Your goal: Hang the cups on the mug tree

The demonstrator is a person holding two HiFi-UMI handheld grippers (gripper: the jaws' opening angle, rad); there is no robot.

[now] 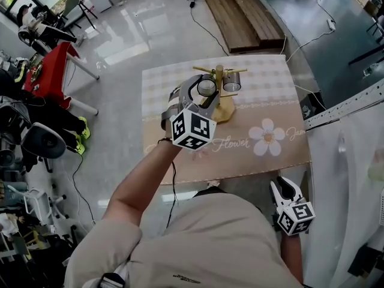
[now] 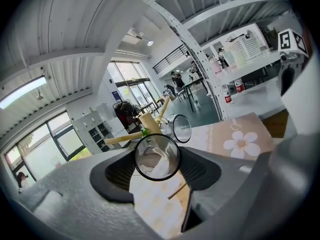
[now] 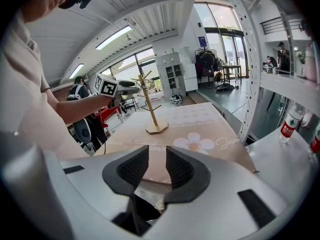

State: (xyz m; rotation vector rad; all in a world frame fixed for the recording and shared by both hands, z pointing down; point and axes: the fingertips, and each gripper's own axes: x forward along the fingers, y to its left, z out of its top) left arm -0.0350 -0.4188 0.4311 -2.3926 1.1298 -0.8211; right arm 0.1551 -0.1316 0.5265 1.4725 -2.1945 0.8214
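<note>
A wooden mug tree point(image 1: 219, 96) stands at the back middle of the cloth-covered table point(image 1: 180, 161). One clear glass cup point(image 1: 232, 84) hangs from a peg on its right side. My left gripper point(image 1: 203, 93) is raised right beside the tree, shut on a second clear glass cup point(image 2: 156, 158), whose rim faces the camera. The tree's trunk point(image 2: 149, 122) and pegs show just behind that cup, with the hung cup point(image 2: 181, 128) to the right. My right gripper point(image 1: 283, 188) hangs off the table's front right corner, its jaws point(image 3: 157, 166) a little apart with nothing between them.
A white perforated rack point(image 1: 345, 107) borders the table's right side, with bottles point(image 3: 287, 129) on a shelf beside it. Wooden planks point(image 1: 240, 11) lie on the floor behind the table. Red furniture point(image 1: 51, 71), chairs and cables crowd the left.
</note>
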